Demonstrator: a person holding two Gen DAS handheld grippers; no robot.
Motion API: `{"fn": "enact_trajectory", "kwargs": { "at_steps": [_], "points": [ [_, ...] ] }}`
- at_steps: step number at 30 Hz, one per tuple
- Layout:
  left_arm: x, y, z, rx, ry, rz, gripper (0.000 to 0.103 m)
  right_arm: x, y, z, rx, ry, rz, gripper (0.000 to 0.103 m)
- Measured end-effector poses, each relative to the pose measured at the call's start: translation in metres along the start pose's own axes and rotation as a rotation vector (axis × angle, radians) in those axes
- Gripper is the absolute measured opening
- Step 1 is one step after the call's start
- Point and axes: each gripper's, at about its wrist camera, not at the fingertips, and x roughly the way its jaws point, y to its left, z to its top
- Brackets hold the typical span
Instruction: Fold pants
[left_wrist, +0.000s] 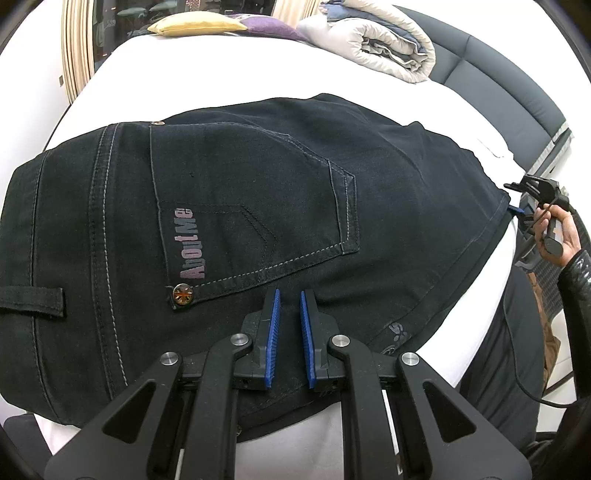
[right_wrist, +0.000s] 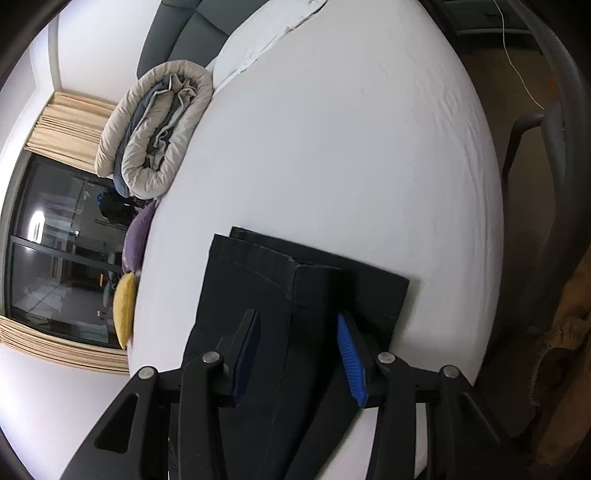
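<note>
Lying on the white-sheeted bed (right_wrist: 369, 147), the black denim pants (left_wrist: 258, 192) are mid-fold. The left gripper (left_wrist: 290, 295) pinches the fabric; the right gripper (right_wrist: 297, 317) stands spread (nothing pinched). A fresh leg-end grasp is needed next.

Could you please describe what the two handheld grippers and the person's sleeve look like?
Both the left gripper and the right gripper are black, with angular linkage arms, round silver pivot bolts and ribbed blue pads inside the fingers. A thin black cable trails below the right hand. The sleeve is dark and glossy.
</note>
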Motion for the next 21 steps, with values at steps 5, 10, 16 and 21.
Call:
{"fn": "enact_trajectory", "kwargs": {
  "at_steps": [5, 10, 16, 21],
  "points": [
    [0.0, 0.0, 0.0, 0.0, 0.0, -0.001, 0.011, 0.016, 0.008, 0.003, -0.067, 0.013, 0.012, 0.017],
    [0.0, 0.003, 0.0, -0.004, -0.001, -0.005, 0.011, 0.008, 0.023, -0.001, -0.23, -0.059, -0.13, 0.003],
    [-0.001, 0.003, 0.0, 0.003, 0.002, -0.01, 0.011, 0.0, 0.022, -0.012, -0.326, -0.101, -0.261, 0.002],
    [-0.003, 0.006, 0.002, 0.008, 0.01, -0.021, 0.011, -0.005, 0.022, -0.013, -0.343, -0.115, -0.279, 0.002]
  ]
}}
